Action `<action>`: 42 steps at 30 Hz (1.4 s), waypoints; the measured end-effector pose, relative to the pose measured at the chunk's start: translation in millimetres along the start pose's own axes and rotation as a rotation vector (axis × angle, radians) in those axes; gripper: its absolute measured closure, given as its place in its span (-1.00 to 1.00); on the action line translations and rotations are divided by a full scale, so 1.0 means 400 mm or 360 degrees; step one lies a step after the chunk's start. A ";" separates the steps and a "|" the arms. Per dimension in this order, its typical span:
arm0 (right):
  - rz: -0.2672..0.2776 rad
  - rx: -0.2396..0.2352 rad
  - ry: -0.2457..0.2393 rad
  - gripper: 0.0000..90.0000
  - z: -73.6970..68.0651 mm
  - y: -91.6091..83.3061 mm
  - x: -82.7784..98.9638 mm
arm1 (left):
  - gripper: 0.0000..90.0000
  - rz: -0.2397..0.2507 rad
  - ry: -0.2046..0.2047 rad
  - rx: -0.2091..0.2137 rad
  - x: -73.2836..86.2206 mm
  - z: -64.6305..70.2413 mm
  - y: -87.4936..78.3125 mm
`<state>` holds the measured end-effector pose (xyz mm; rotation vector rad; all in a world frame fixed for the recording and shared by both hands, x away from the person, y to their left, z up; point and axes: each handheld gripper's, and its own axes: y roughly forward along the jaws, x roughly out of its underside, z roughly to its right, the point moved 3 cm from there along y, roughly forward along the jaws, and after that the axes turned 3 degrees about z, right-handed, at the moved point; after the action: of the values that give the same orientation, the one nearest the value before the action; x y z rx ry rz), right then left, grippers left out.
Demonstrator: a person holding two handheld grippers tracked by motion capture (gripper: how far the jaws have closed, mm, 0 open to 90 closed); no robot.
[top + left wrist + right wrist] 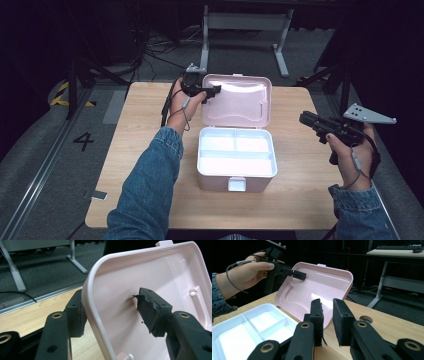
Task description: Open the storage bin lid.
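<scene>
A pink box stands in the middle of the wooden table (295,200), its lid (240,100) raised upright at the back. Its white divided base (236,150) holds nothing. My left gripper (212,92) is at the lid's upper left corner. In the left gripper view its jaws straddle the lid's rim (90,305), one pad outside and one inside, open (111,303) with a wide gap. My right gripper (304,118) hovers to the right of the box, apart from it. Its jaws (327,307) stand a little apart with nothing between them, pointing at the lid (322,287).
A white latch (236,184) sticks out on the box's front wall. A small round metal fitting (365,319) is set in the table behind the right gripper's jaws. A grey desk frame (245,22) and cables stand on the floor beyond the table.
</scene>
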<state>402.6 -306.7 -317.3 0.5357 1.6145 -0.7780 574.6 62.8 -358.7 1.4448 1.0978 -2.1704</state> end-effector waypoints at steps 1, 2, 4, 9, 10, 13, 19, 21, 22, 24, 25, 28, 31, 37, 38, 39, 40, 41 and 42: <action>0.0001 -0.0002 0.0001 0.76 0.001 0.000 0.000 | -0.03 0.0001 -0.0001 0.0004 0.001 -0.003 0.002; 0.0003 -0.0004 0.0002 0.76 0.001 0.001 0.000 | -0.03 -0.0011 -0.0026 0.0011 0.006 -0.006 0.006; 0.0006 -0.0003 0.0000 0.76 0.002 0.001 0.000 | -0.03 -0.0019 -0.0031 0.0011 0.008 -0.009 0.009; 0.0006 -0.0002 0.0003 0.76 0.002 -0.002 0.000 | -0.07 -0.0042 -0.0042 0.0010 0.017 -0.015 0.024; 0.0004 -0.0003 0.0007 0.76 0.002 -0.002 0.000 | -0.08 -0.0045 -0.0054 0.0012 0.019 -0.017 0.028; 0.0003 -0.0002 0.0012 0.76 0.005 -0.001 0.001 | -0.10 -0.0065 -0.0067 0.0024 0.028 -0.024 0.039; -0.0008 -0.0011 0.0017 0.75 0.006 0.004 0.003 | -0.15 -0.0107 -0.0081 0.0020 0.041 -0.033 0.052; -0.0010 -0.0023 0.0020 0.75 0.007 0.005 0.004 | -0.16 -0.0128 -0.0081 0.0020 0.046 -0.035 0.057; -0.0006 -0.0030 0.0020 0.75 0.006 0.007 0.004 | -0.17 -0.0133 -0.0078 0.0019 0.048 -0.036 0.059; -0.0007 -0.0032 0.0021 0.75 0.006 0.008 0.004 | -0.17 -0.0149 -0.0096 0.0025 0.052 -0.038 0.063; -0.0007 -0.0035 0.0024 0.75 0.005 0.008 0.004 | -0.17 -0.0148 -0.0102 0.0022 0.054 -0.039 0.066; -0.0019 -0.0036 0.0039 0.75 0.006 0.008 0.006 | -0.18 -0.0167 -0.0110 0.0038 0.062 -0.046 0.072; -0.0013 -0.0034 0.0029 0.74 0.008 0.010 0.007 | -0.19 -0.0176 -0.0111 0.0036 0.067 -0.048 0.075; -0.0059 -0.0030 0.0033 0.72 0.011 0.016 0.016 | -0.20 -0.0192 -0.0110 0.0032 0.075 -0.052 0.080; -0.0064 -0.0032 0.0031 0.71 0.011 0.018 0.016 | -0.20 -0.0198 -0.0109 0.0031 0.076 -0.053 0.080; -0.0064 -0.0035 0.0033 0.71 0.010 0.018 0.016 | -0.20 -0.0191 -0.0111 0.0033 0.077 -0.054 0.081; -0.0068 -0.0033 0.0034 0.71 0.010 0.018 0.016 | -0.20 -0.0196 -0.0127 0.0035 0.078 -0.053 0.081; -0.0069 -0.0032 0.0034 0.71 0.010 0.019 0.016 | -0.20 -0.0206 -0.0124 0.0039 0.079 -0.055 0.082; -0.0069 -0.0033 0.0034 0.71 0.009 0.019 0.017 | -0.20 -0.0211 -0.0126 0.0036 0.080 -0.055 0.082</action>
<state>409.2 -305.0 -325.5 0.4970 1.6566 -0.7895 595.2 62.3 -405.2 1.3173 1.1753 -2.3163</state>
